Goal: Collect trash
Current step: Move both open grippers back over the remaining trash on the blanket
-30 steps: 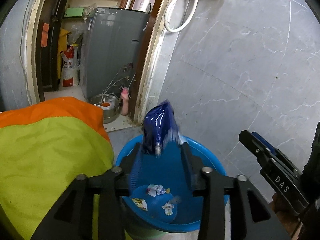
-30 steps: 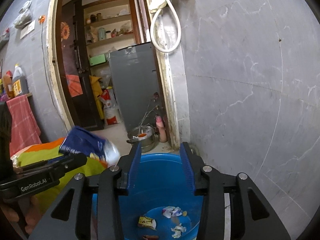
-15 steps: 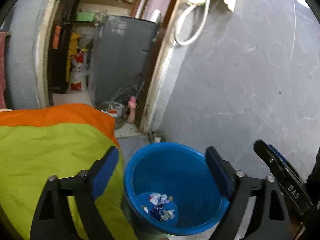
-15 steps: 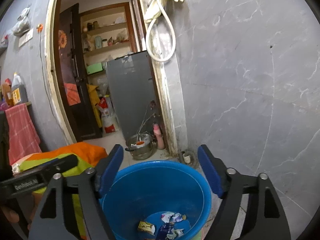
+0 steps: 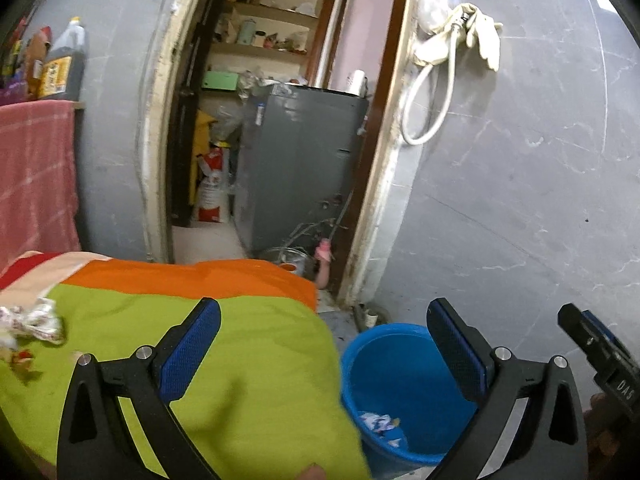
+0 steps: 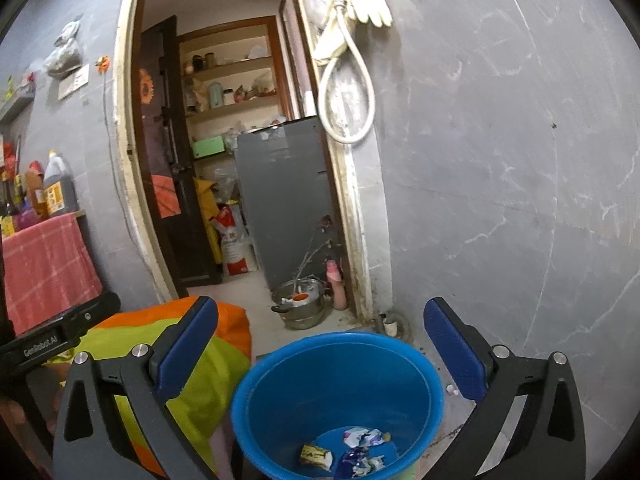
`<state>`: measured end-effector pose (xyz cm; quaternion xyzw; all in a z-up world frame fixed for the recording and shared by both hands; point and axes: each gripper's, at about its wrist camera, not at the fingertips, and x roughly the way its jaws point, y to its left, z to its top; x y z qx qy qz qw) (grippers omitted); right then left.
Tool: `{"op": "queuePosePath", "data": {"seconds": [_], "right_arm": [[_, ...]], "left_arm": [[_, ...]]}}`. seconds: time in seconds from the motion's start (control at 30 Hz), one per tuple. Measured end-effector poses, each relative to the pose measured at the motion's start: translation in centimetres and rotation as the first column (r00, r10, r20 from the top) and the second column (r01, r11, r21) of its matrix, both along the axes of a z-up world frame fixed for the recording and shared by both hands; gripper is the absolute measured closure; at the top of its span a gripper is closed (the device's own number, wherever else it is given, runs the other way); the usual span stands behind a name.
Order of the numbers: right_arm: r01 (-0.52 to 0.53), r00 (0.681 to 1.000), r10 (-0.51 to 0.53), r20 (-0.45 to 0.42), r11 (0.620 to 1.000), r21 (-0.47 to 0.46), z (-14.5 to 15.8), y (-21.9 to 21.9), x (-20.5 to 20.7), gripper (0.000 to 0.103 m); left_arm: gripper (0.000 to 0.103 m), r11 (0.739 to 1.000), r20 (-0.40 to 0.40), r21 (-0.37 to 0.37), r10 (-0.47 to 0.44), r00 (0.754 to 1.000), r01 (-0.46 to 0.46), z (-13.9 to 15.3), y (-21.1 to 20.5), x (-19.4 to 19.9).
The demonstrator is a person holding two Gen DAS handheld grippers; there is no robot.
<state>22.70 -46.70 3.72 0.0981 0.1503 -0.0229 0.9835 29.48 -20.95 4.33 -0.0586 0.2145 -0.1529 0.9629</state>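
A blue bucket point(image 6: 280, 380) stands on the floor beside a cloth-covered surface, with several crumpled wrappers point(image 6: 352, 452) at its bottom. My right gripper point(image 6: 320, 316) hangs above the bucket, its jaws still opening wide with nothing between them. My left gripper point(image 5: 324, 316) points over the green and orange cloth point(image 5: 200, 320) and the bucket point(image 5: 384, 356), jaws also opening and empty. A crumpled white wrapper point(image 5: 34, 320) and small scraps point(image 5: 20, 358) lie on the cloth at far left. The other gripper's tip point(image 5: 592, 344) shows at right in the left wrist view.
A grey marbled wall point(image 6: 500, 160) rises behind the bucket. An open doorway leads to a room with a grey appliance point(image 6: 280, 200), a steel pot point(image 6: 298, 304) and a pink bottle point(image 6: 339, 284). A pink towel point(image 6: 44, 268) hangs at left.
Both grippers opened wide and rose. The left one let go of the blue wrapper, which dropped into the bucket, then swung left over the cloth.
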Motion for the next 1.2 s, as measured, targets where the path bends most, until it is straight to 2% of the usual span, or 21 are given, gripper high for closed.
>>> {"op": "queuePosePath", "data": {"seconds": [0.23, 0.57, 0.87, 1.2], "right_arm": [[-0.049, 0.999, 0.049, 0.003, 0.999, -0.023, 1.2, 3.6, -0.6, 0.000], [-0.166, 0.986, 0.167, 0.005, 0.986, -0.025, 2.3, 10.8, -0.7, 0.000], [-0.293, 0.956, 0.293, -0.003, 0.956, -0.030, 2.3, 18.0, -0.2, 0.000], [-0.407, 0.913, 0.404, -0.063, 0.913, -0.036, 0.8, 24.6, 1.1, 0.000]], "left_arm": [[0.002, 0.998, 0.013, 0.006, 0.059, 0.998, -0.059, 0.8, 4.1, -2.2], [0.002, 0.986, 0.034, 0.020, 0.166, 0.986, -0.166, 2.0, 11.4, -5.1], [0.002, 0.954, 0.025, 0.036, 0.298, 0.954, -0.299, 1.4, 19.2, -7.6], [0.002, 0.914, -0.034, 0.066, 0.402, 0.915, -0.400, -1.0, 26.3, -9.5]]}}
